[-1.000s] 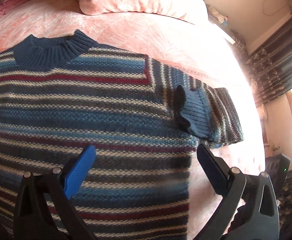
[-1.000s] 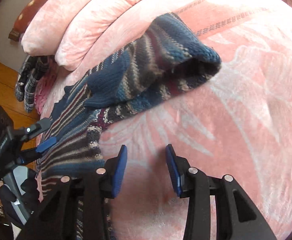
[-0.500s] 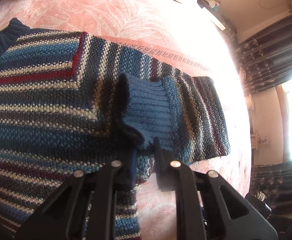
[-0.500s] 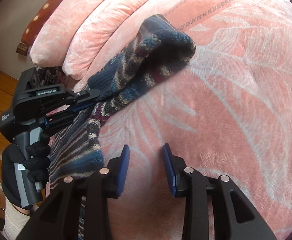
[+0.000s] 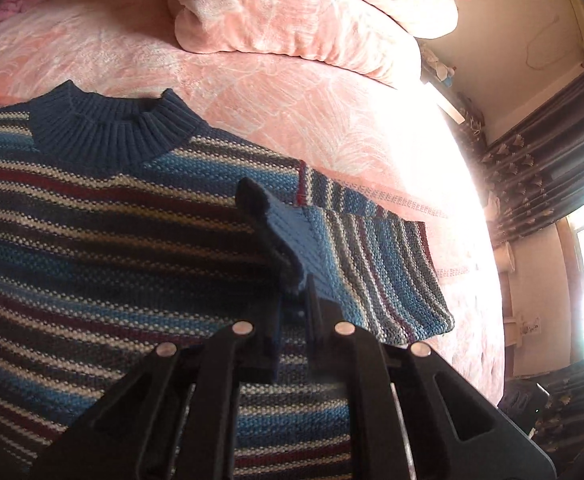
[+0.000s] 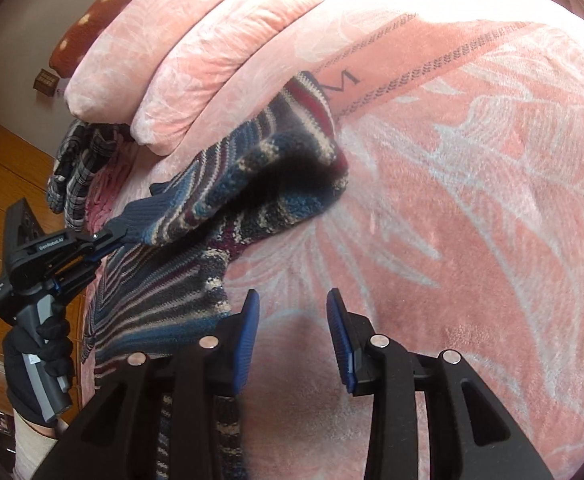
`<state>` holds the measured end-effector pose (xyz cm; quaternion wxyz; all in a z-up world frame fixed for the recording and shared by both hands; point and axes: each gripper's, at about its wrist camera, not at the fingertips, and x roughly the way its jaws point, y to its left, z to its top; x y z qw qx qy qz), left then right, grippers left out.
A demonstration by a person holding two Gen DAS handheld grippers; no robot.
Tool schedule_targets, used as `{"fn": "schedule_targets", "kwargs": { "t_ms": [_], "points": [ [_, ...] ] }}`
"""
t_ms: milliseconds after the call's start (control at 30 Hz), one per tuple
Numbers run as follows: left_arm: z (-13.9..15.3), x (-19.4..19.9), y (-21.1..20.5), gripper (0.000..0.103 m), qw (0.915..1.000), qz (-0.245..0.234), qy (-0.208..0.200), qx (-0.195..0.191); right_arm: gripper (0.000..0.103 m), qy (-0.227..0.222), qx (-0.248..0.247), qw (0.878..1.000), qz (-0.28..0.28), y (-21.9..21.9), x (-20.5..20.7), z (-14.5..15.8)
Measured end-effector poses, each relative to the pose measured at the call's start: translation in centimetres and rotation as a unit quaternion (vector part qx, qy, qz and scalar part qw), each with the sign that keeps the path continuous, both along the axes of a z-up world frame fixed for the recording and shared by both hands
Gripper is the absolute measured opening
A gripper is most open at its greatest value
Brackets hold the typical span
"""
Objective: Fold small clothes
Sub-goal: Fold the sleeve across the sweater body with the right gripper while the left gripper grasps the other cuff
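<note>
One tongs [image 5: 292, 312] pinches sweater cuff [image 5: 287, 232].

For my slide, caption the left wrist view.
Left gripper pinches the blue cuff of a striped sweater spread on a pink blanket.

The striped sweater [image 5: 103, 240] is coarse, chunky knit with a ribbed collar. The bed's pink blanket [image 6: 472, 208] looks plush and fuzzy. The left tool [image 5: 292, 320] is matt black plastic.

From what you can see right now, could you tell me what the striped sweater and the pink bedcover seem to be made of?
Striped sweater: chunky knit yarn, probably wool or acrylic, matte; individual stitches and a ribbed collar show.
Pink bedcover: plush fleece-like fabric with a soft sheen and a pale embossed leaf pattern.
</note>
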<state>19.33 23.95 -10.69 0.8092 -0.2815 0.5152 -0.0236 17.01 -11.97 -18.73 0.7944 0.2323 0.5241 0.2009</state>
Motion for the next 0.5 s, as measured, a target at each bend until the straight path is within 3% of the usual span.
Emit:
{"fn": "schedule_targets", "kwargs": {
  "t_ms": [500],
  "points": [
    [0.5, -4.7, 13.6, 0.008, 0.9947, 0.098, -0.002, 0.032, 0.04, 0.015, 0.02, 1.0, 0.016, 6.8, 5.4, 2.6]
  ]
}}
